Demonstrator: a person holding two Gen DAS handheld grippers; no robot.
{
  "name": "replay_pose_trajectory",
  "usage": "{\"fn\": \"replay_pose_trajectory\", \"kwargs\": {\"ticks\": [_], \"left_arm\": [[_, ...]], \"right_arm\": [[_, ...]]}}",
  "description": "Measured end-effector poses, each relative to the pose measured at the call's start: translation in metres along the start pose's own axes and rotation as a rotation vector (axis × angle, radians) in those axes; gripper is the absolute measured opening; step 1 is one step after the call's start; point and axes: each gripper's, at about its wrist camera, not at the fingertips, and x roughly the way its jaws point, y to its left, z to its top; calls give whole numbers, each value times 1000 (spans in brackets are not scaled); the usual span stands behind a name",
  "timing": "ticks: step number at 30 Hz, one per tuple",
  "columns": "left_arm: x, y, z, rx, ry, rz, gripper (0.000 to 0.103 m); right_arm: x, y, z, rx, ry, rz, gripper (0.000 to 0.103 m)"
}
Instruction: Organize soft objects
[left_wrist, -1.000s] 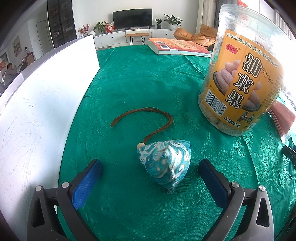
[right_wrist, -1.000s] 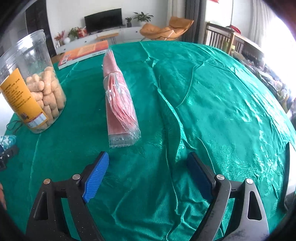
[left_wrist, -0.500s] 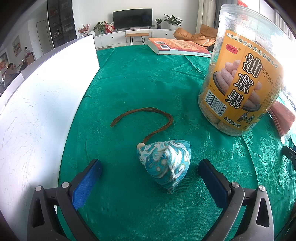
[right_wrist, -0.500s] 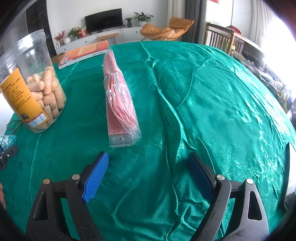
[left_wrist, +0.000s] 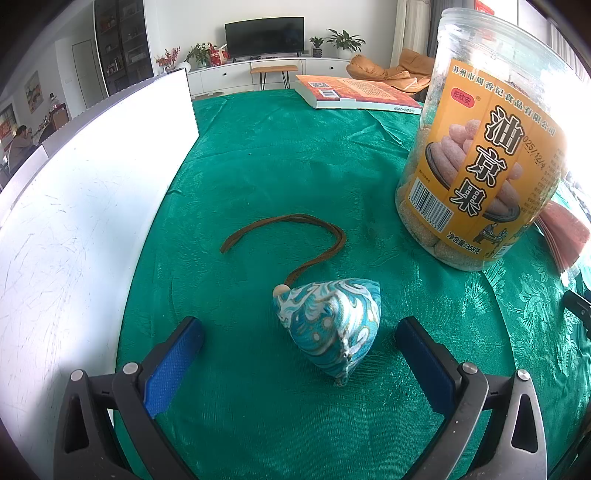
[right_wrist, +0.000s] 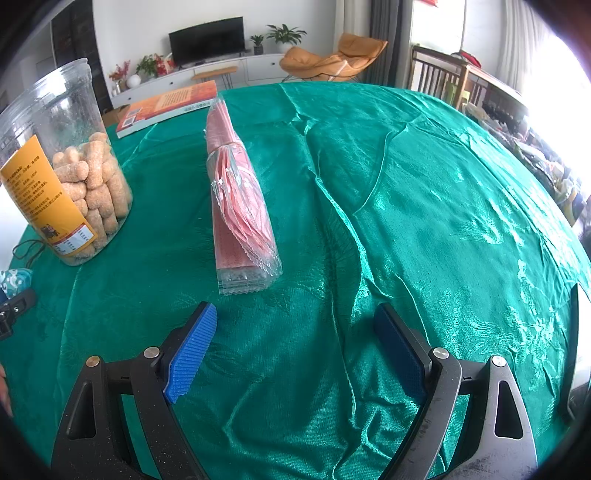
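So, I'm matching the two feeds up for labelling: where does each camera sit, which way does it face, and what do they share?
Left wrist: on the left gripper, low over the green tablecloth, facing the blue patterned pouch between its open fingers.
Right wrist: on the right gripper, facing across the table at the pink packet stack; its open fingers show.
Shared: the snack jar, the orange book, the pouch at the right view's left edge.
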Motion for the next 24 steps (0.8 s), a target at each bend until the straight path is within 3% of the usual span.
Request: {"fn": "replay_pose_trajectory", "kwargs": {"ticks": [8,12,15,18,19,20,21,23,24], "left_arm": [[2,1,0,3,3,-5,103],[-2,0,2,77,136,-62,103],[-9,3,1,46,124,-116,103],[-7,-2,11,53,83,-65,102],[-4,-5,14,59,79,-47,99],[-1,-8,17,68,80,-31,87],[3,-11,19,77,85,-20,69],[1,-9,21,64,63,-51,49],[1,-6,22,57,64,-42,48]], "right_arm": [[0,1,0,0,0,0,89],[-1,-1,-1,-17,9,17,89],[-16,-18,4,66,-2,99,88],[-25,-41,37,195,-57,191,88],[-24,-40,53,184,-48,201,88],[-21,-35,70,159,-33,215,88],[-13,-26,89,121,-1,242,88],[12,-2,114,31,100,288,87],[29,13,120,-17,164,293,85]]}}
